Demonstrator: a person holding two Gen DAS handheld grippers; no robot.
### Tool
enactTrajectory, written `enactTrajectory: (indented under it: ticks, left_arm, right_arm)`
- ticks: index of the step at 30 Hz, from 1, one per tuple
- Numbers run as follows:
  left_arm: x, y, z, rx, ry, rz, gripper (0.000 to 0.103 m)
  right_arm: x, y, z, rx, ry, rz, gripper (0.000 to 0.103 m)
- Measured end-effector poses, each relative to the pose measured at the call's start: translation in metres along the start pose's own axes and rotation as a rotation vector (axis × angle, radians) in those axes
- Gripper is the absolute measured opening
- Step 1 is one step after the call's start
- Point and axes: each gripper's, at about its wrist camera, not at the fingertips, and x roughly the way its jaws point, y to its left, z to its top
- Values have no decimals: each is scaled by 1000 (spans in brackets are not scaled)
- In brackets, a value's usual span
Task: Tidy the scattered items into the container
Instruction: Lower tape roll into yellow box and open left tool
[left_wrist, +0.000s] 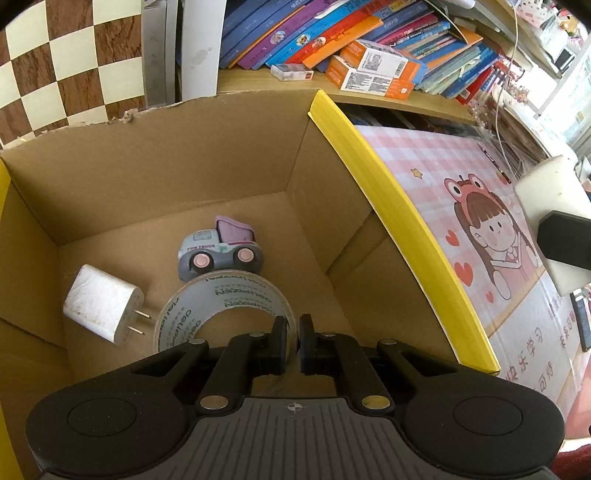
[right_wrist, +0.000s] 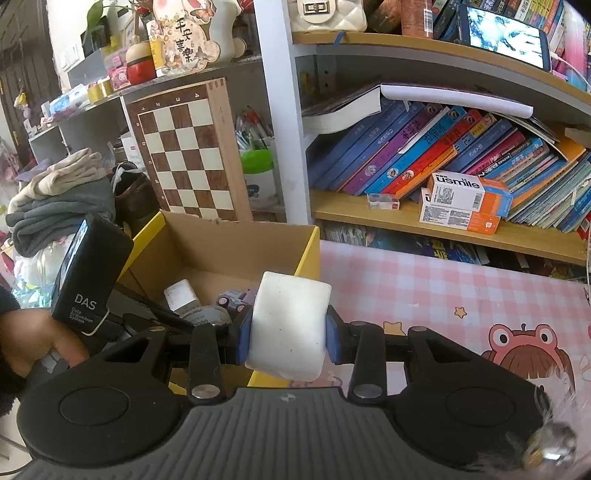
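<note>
Pink checked desk mat with a cartoon girl print, cluttered bookshelf behind it. Left gripper is inside the cardboard box, its two pads nearly together, pinching the wall of the clear tape roll just ahead of the fingertips; roll stands tilted on the box floor. Left of the roll, just beside it: white charger plug, prongs toward the roll. Beyond the roll, touching or nearly so: small grey-and-purple toy truck, upright. Right gripper clenched on a white block, blue pads pressed to both sides, held above the box's yellow right rim. Far behind the box: chessboard standing on edge, orange toothpaste boxes on the shelf
</note>
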Motion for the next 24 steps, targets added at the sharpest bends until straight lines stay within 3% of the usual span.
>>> enactTrajectory:
  ticks: [11,14,22,24]
  left_arm:
    - [0,0,2,6,-2,4,6]
    - [-1,0,3,7,-2,4,13]
    - [-3,2,-1,-1,0,1,17]
    - [-4,2,-2,-3,1,1,26]
  right_arm:
    - [-2,2,-2,-3,5,1,36]
    - [-2,3,-2,-4,6,1,36]
    - [-5,5,-2,-4,6,-1,36]
    - [-6,5,-3,-5,4,-2,36]
